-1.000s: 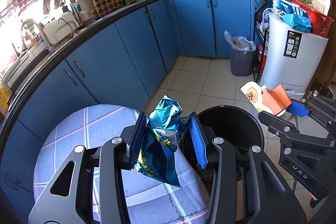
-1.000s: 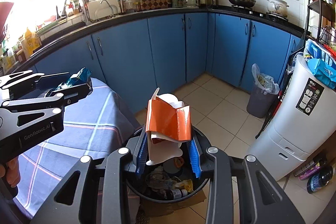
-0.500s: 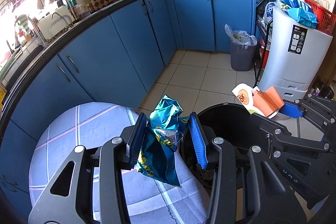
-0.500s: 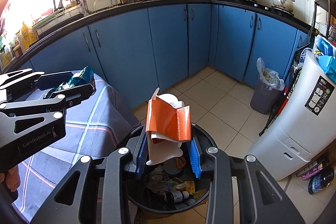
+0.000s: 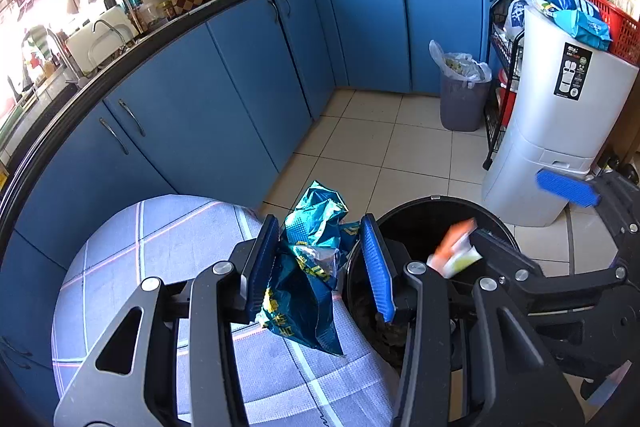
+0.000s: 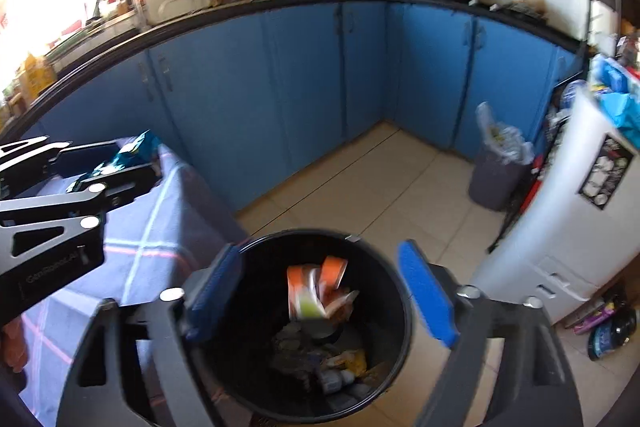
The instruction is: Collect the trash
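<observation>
At lower centre the right gripper (image 6: 320, 291), jaws just opened wide, has dropped the orange carton (image 6: 316, 291) into the black bin (image 6: 384, 267), while the left gripper (image 5: 320, 267) clamps the teal wrapper (image 5: 308, 279), not yet binned.

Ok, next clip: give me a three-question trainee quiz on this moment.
1. True or false: the right hand-held gripper is clamped on the orange carton.
2. What does the left hand-held gripper hold? A) teal snack bag B) bottle C) cloth
3. Fill in: the carton is blurred, dropping into the black ____.

Key:
1. False; its jaws have just been opening and the carton is loose below them.
2. A, the teal snack bag.
3. bin.
</observation>
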### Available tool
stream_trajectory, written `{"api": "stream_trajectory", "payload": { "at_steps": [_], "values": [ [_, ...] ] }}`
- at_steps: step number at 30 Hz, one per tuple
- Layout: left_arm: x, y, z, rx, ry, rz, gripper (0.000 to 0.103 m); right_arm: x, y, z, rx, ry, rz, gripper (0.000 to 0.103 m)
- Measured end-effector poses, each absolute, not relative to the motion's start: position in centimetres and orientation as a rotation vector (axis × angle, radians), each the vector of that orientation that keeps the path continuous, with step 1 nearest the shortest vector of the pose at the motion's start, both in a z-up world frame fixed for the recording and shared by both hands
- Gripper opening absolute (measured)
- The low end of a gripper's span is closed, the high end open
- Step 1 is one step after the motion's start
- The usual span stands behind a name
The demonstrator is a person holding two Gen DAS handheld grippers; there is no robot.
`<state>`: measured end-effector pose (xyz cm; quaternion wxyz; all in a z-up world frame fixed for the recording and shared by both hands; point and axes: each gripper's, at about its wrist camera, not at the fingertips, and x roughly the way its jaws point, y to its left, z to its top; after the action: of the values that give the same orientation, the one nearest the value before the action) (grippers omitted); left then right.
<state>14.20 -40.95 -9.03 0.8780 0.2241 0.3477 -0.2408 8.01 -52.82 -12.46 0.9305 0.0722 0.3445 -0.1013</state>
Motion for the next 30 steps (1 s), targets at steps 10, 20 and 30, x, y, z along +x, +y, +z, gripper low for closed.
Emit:
{"api": "stream_trajectory", "payload": {
  "at_steps": [10, 20, 30],
  "values": [
    [13.6, -43.2, -8.8, 0.468, 0.719, -0.563, 0.047, 6.3, -56.1, -13.5, 0.215, 0.722, -0.362, 0.081],
    [13.3, -45.1, -8.1, 0.445, 0.695, -0.596, 0.091, 5.4, -56.2, -14.4, 0.215, 0.733, -0.372, 0.081],
    [13.8, -44.7, -9.0, 0.432, 0.766, -0.583, 0.099, 5.4, -55.9, -14.5, 0.212, 0.735, -0.358, 0.081]
  ]
}}
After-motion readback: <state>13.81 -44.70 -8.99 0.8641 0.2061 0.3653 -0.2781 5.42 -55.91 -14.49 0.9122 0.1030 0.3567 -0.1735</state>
